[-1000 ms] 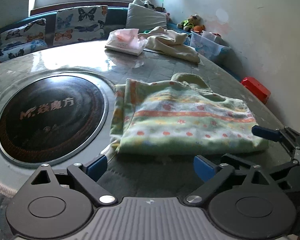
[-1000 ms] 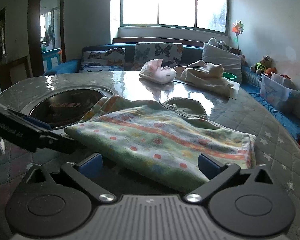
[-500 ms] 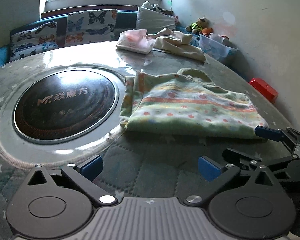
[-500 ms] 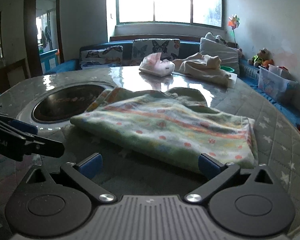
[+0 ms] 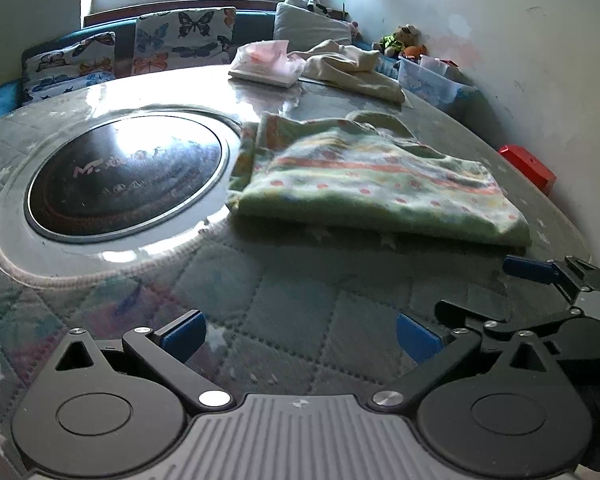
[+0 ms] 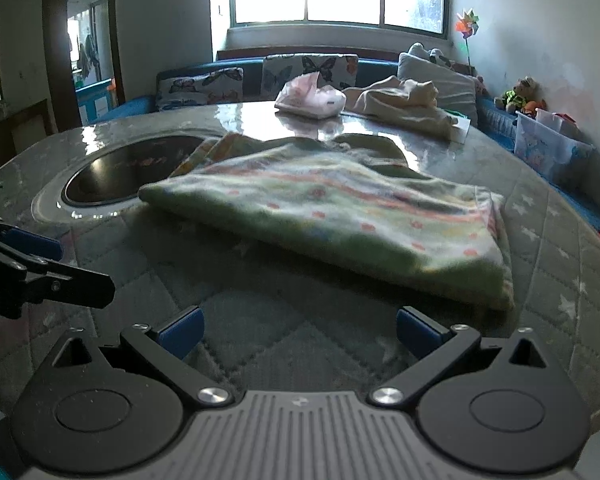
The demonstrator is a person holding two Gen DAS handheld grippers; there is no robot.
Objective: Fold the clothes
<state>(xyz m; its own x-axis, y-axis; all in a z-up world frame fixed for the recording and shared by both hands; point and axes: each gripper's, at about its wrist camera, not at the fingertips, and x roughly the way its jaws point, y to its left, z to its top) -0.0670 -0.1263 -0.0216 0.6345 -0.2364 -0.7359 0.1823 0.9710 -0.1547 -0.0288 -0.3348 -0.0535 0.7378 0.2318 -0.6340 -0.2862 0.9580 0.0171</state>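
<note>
The folded garment is lying on the bench, at 3 o'clock from the dark round inset. Both the left hand-held gripper and right hand-held gripper are hovering spread wide, pinching nothing, near its closest edge.

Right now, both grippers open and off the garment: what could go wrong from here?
1. The folded green garment overlaps the rim of the glossy black inset disc; a nudge could slide it and loosen the fold.
2. The left gripper and right gripper sit close together near the table edge, so they could collide when reaching in.
3. The beige garment lies beside a pink tissue pack; reaching for it may snag the pack.
</note>
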